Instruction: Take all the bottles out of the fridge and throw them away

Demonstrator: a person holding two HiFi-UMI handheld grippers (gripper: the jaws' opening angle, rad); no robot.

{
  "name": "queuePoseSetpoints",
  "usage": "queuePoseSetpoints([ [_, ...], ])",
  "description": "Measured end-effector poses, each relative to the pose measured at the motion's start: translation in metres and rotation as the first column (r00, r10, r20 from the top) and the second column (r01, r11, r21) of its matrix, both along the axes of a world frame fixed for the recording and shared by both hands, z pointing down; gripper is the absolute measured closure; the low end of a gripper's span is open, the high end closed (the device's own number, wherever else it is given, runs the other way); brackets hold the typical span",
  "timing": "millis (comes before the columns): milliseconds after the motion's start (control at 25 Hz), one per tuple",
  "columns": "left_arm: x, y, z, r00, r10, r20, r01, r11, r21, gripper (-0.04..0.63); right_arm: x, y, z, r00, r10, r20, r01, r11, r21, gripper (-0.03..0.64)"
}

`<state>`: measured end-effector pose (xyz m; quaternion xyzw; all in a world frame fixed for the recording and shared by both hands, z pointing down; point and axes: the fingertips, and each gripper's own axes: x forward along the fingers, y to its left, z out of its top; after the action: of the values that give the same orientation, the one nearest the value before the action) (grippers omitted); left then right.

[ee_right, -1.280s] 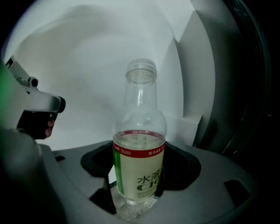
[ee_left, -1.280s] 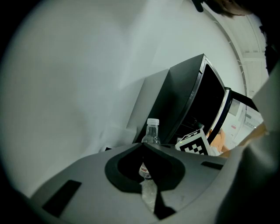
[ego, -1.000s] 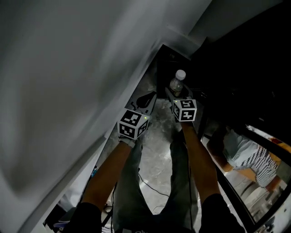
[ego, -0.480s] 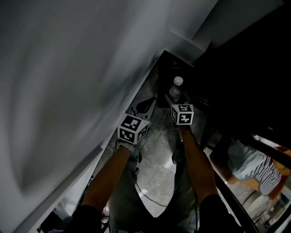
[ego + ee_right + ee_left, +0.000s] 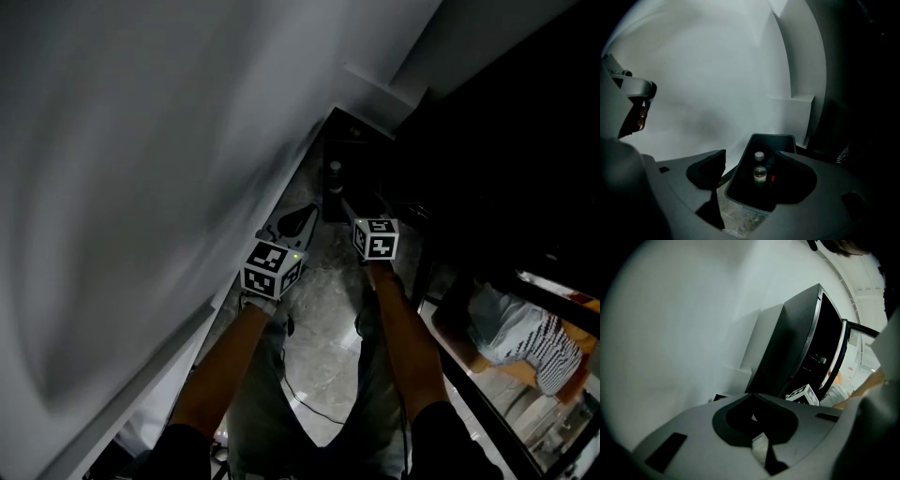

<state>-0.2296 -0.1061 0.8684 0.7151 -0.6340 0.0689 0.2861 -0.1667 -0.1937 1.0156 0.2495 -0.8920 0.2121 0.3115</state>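
Released bottle (image 5: 760, 172) now stands in bin (image 5: 771, 136); right tongs (image 5: 751, 160) spread, left tongs (image 5: 753, 397) closed.

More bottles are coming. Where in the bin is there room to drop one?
The bin looks bare at its far end, between the bottle and back rim. Its middle holds that bottle and a red item beside it.

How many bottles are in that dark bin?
1 for sure: a white-capped bottle stands in the bin by the wall. A small red thing beside it might be another, but it is too dark to tell.
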Motion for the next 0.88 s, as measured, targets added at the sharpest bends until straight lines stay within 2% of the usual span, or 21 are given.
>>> queuePoseSetpoints([
  [240, 0.007, 0.006, -0.055, 0.999, 0.04, -0.025, -0.04, 0.999, 0.001, 0.592, 0.021, 0.01, -0.089, 0.997, 0.065, 0.05, -0.066, 0.997, 0.032, 0.306],
  [320, 0.012, 0.015, -0.083, 0.998, 0.052, -0.044, -0.052, 0.999, -0.001, 0.592, 0.029, 0.021, -0.133, 0.994, 0.089, 0.065, -0.092, 0.994, 0.05, 0.357],
  [440, 0.022, 0.032, -0.133, 0.995, 0.079, -0.063, -0.079, 0.997, -0.004, 0.592, 0.04, 0.04, -0.207, 0.987, 0.135, 0.093, -0.143, 0.986, 0.087, 0.467],
  [520, 0.032, 0.037, -0.166, 0.991, 0.12, -0.058, -0.12, 0.993, 0.009, 0.592, 0.048, 0.045, -0.26, 0.976, 0.181, 0.126, -0.196, 0.973, 0.123, 0.552],
  [600, 0.042, 0.037, -0.198, 0.985, 0.163, -0.051, -0.162, 0.987, 0.026, 0.592, 0.057, 0.049, -0.31, 0.963, 0.215, 0.16, -0.24, 0.958, 0.156, 0.605],
  [720, 0.058, 0.044, -0.25, 0.978, 0.198, -0.067, -0.196, 0.98, 0.043, 0.592, 0.073, 0.065, -0.377, 0.955, 0.227, 0.193, -0.262, 0.948, 0.179, 0.609],
  [880, 0.088, 0.052, -0.318, 0.967, 0.247, -0.067, -0.241, 0.967, 0.079, 0.592, 0.109, 0.082, -0.451, 0.935, 0.264, 0.237, -0.307, 0.937, 0.167, 0.609],
])
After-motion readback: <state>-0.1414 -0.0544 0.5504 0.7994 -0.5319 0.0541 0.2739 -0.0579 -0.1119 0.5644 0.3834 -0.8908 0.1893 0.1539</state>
